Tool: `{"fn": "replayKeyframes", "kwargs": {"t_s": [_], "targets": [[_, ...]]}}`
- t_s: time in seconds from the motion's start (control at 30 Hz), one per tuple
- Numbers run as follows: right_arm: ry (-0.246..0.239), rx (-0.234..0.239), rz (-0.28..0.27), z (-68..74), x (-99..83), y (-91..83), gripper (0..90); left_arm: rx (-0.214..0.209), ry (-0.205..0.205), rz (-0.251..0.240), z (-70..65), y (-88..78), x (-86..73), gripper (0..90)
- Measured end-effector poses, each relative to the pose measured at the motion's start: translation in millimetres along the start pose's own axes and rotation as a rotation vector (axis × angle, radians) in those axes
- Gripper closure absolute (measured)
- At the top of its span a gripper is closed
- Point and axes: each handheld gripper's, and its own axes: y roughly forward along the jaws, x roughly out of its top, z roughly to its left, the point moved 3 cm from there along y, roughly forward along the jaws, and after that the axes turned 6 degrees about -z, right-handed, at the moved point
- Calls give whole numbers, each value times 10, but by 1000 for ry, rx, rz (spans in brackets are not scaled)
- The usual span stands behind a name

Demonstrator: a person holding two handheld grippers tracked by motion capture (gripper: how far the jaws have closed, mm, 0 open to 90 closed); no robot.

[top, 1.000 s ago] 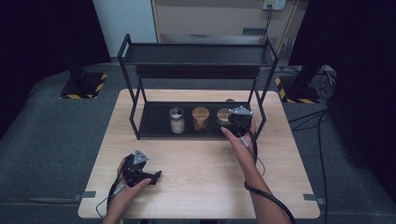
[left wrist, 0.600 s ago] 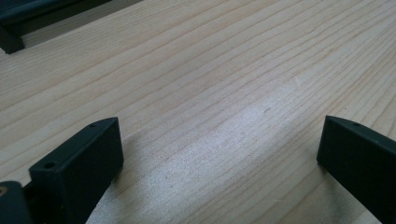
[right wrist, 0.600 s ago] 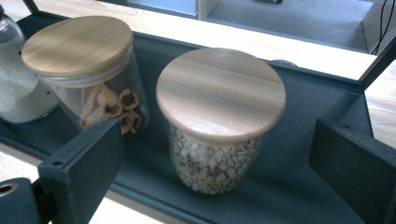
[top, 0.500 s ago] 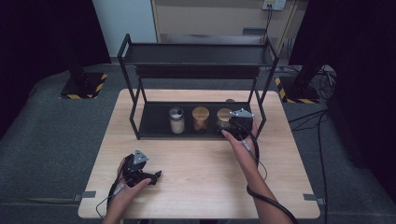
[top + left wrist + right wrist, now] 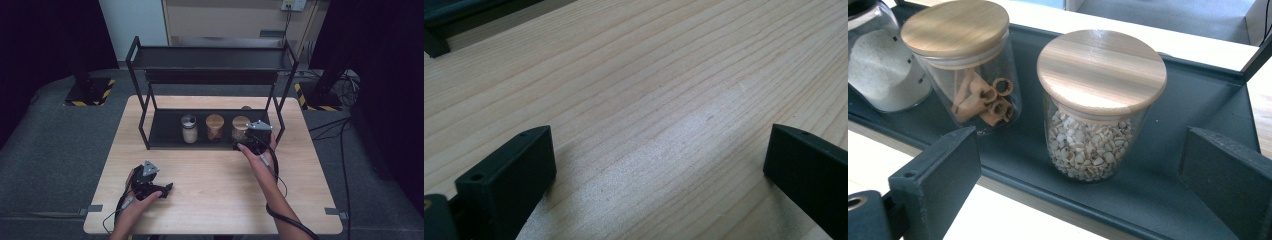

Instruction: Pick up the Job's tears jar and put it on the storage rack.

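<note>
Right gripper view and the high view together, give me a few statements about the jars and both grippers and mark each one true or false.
1. Three jars stand on the rack's lower shelf. True.
2. The right gripper is clamped on the jar of pale grains. False: its fingers stand open, clear of the glass.
3. The middle jar holds curled brown sticks. True.
4. The left gripper holds a jar. False: it is open over bare table.
5. The white powder jar has a wooden lid. False: its lid is metal-coloured.

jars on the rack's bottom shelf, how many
3, in a row: a metal-lidded jar at left, a cinnamon jar in the middle, and a grain jar at right, before the right gripper.
</note>
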Motion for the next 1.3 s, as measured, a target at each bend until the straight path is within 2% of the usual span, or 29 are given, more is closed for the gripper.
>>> {"fn": "replayKeyframes", "kwargs": {"t_s": [0.67,1.3], "targets": [[-5,16,-18,-1,-44,-170,35,0,0,0,0,0,0,0],[-15,30,-22,-34,-177,-318,31,0,0,0,0,0,0,0]]}}
